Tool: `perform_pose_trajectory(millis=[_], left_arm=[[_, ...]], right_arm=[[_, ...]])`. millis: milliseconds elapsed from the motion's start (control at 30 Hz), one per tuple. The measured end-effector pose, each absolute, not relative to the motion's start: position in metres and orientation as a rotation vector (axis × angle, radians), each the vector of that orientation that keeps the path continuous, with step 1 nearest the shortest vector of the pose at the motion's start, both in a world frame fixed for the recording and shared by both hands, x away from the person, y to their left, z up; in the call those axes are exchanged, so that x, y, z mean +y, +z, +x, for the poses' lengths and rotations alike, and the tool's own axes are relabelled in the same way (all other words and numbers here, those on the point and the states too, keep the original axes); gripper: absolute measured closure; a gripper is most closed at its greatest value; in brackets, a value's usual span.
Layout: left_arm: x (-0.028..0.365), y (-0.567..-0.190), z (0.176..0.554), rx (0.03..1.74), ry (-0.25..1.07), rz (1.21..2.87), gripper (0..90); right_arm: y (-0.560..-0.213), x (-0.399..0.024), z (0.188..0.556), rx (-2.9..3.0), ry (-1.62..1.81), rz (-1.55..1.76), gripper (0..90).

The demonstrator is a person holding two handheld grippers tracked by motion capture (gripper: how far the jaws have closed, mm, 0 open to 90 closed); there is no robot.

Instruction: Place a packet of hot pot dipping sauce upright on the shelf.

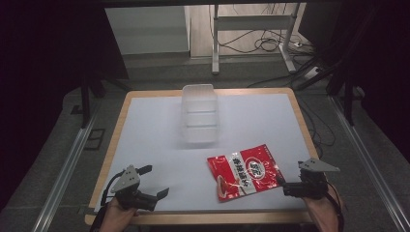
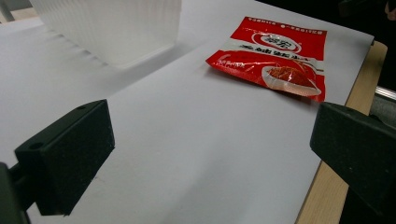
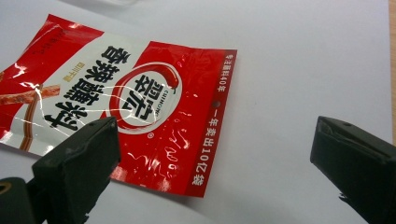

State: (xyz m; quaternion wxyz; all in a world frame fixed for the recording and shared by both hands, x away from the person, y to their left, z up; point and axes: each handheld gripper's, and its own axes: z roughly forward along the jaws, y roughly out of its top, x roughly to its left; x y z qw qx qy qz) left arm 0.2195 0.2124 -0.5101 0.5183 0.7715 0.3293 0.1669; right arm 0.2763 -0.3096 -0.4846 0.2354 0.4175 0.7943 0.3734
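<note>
A red and white snack packet (image 1: 244,171) lies flat on the white table top, right of centre near the front. In the right gripper view the packet (image 3: 126,102) sits just ahead, its near corner between the jaws. My right gripper (image 1: 286,186) (image 3: 215,168) is open at the packet's right edge and holds nothing. My left gripper (image 1: 153,181) (image 2: 210,158) is open low over the front left of the table, well apart from the packet (image 2: 273,56). A clear plastic container (image 1: 198,113) (image 2: 112,23) stands at the back centre.
The white table top (image 1: 145,135) has a wooden rim (image 2: 369,79) close to both grippers at the front. Beyond the table are a metal frame (image 1: 251,34) and loose cables on the floor. Rails run along both sides.
</note>
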Motion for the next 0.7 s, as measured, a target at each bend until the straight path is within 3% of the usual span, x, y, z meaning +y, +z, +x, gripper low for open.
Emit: perform_pose_trajectory(millis=[700], left_arm=[[0.211, -0.51, 0.219, 0.782, 0.4, 1.864, 0.0]], right_arm=[[-0.508, -0.289, 0.316, 2.347, 1.013, 1.156, 1.7]])
